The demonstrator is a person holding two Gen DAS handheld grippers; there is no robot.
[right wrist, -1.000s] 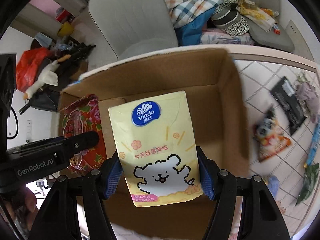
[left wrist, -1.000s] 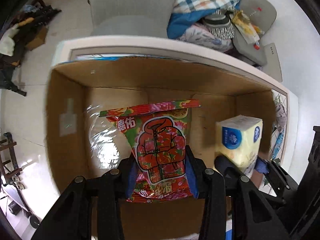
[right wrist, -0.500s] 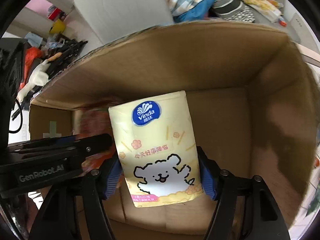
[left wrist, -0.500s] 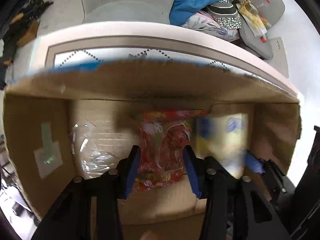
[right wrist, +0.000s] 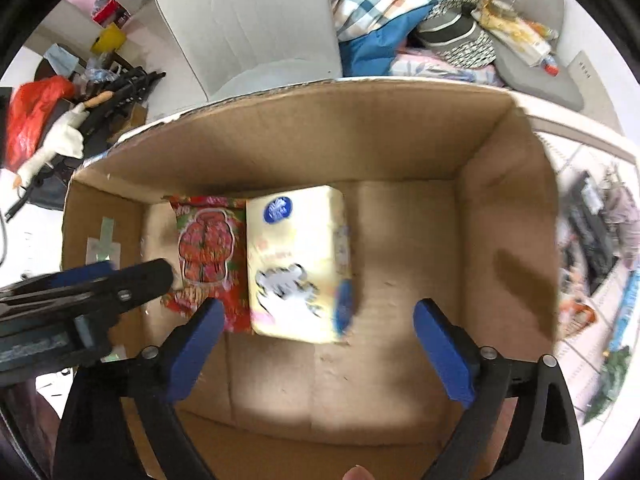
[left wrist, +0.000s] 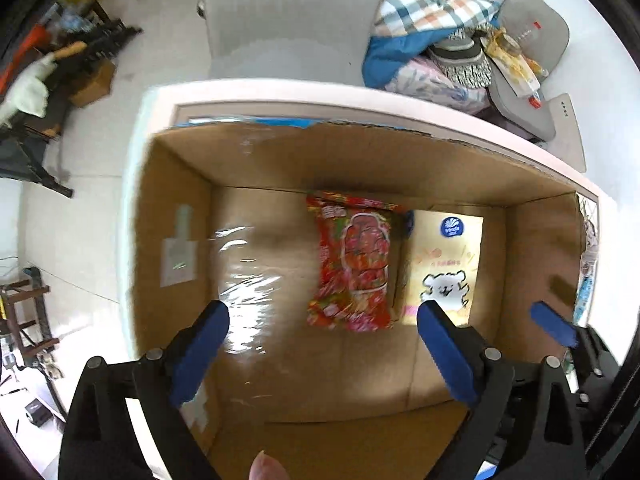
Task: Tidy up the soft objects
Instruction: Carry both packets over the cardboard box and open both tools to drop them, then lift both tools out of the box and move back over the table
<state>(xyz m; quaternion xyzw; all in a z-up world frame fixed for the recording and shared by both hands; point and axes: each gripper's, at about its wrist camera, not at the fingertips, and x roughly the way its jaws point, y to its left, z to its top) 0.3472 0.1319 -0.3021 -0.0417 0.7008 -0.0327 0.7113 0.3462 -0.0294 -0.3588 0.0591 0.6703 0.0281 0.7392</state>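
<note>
Your left claw and right claw are opening, nothing between the pads. Beyond them, in the box, lie the red snack bag and the tissue pack.

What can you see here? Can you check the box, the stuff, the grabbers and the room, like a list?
Surface: cardboard box on a white table.
Job's things: red snack bag and yellow tissue pack side by side on the box floor.
Clutter: packets on the table.
Grippers: left gripper and right gripper opening, nothing between the jaws.
Cables: nothing seen.
Surroundings: grey chair, piled clothes.
</note>
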